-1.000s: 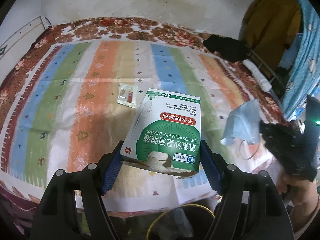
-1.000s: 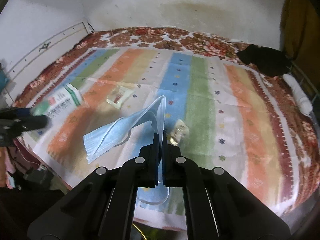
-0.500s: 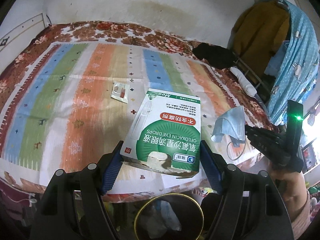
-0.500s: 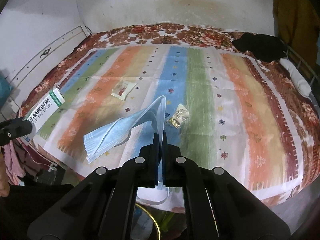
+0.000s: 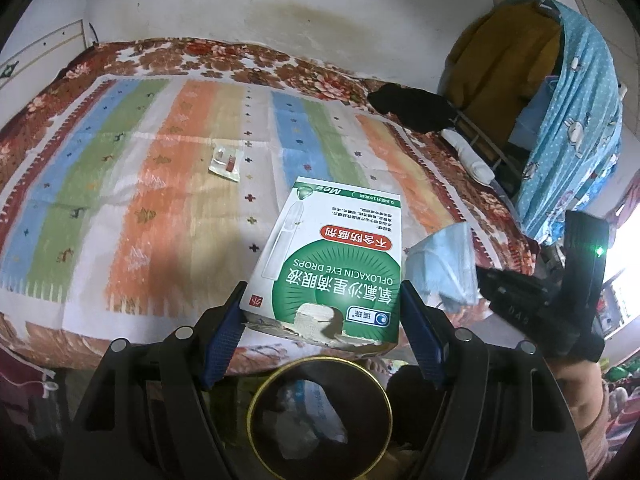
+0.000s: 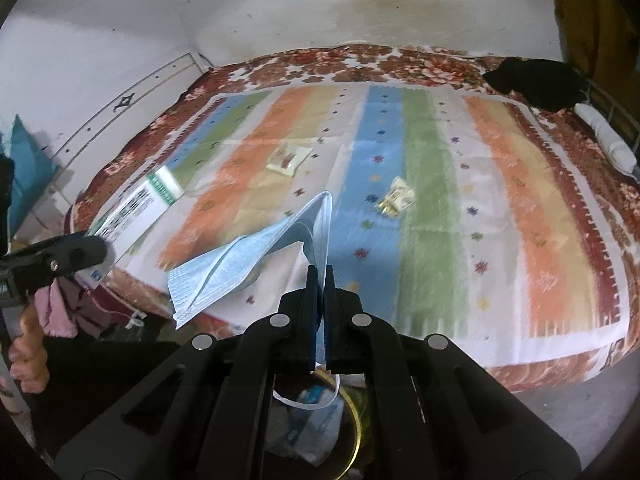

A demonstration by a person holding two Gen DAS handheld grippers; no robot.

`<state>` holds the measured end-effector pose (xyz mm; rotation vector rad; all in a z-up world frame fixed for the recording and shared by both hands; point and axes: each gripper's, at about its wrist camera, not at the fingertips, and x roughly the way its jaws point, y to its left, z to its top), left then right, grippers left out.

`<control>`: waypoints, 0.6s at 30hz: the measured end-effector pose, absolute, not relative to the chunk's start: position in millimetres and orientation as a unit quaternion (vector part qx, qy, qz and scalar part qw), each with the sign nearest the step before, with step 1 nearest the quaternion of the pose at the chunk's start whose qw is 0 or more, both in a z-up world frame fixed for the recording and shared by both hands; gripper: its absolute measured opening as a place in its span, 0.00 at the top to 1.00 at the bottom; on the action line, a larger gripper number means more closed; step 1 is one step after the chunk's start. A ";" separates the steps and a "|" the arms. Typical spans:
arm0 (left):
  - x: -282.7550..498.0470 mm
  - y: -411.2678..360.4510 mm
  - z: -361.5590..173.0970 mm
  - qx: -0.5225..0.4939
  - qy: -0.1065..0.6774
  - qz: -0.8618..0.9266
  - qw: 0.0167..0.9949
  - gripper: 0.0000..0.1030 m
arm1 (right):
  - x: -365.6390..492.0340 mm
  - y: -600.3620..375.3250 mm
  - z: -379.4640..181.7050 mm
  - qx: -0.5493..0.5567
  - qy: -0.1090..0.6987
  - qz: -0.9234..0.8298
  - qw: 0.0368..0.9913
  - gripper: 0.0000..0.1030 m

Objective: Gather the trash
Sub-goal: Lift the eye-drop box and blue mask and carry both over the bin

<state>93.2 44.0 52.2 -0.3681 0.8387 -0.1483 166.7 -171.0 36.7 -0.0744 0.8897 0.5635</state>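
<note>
While left tongs (image 5: 322, 320) clamp the eye-drop box (image 5: 332, 264), right tongs (image 6: 319, 280) pinch a mask (image 6: 240, 264) — striped bedspread (image 6: 440, 200) beyond; stained wall (image 5: 280, 20).

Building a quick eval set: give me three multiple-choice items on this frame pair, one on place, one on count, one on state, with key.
1. Where is the bin?
A) on the bed
B) below the grippers, off the bed's edge
C) against the wall

2. How many small wrappers lie on the striped cloth?
A) two
B) none
C) five

3. What state is the right gripper in?
A) open, empty
B) shut on the box
C) shut on the face mask

Key: 1 B, its gold rim shows under both grippers. 2 A, a white one and a yellow one. 3 C, the mask's edge sits between the closed jaws; the eye-drops box is in the left gripper.
</note>
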 end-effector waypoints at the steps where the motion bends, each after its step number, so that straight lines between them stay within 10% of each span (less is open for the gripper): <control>1: 89.6 43.2 51.1 -0.179 0.404 -0.074 0.894 0.29 | 163.3 -170.8 33.1 -0.034 0.429 0.271 0.861 0.98; 18: 27.0 20.2 29.7 -0.173 0.375 -0.076 0.907 0.29 | 100.5 -177.6 5.0 -0.025 0.442 0.273 0.854 0.98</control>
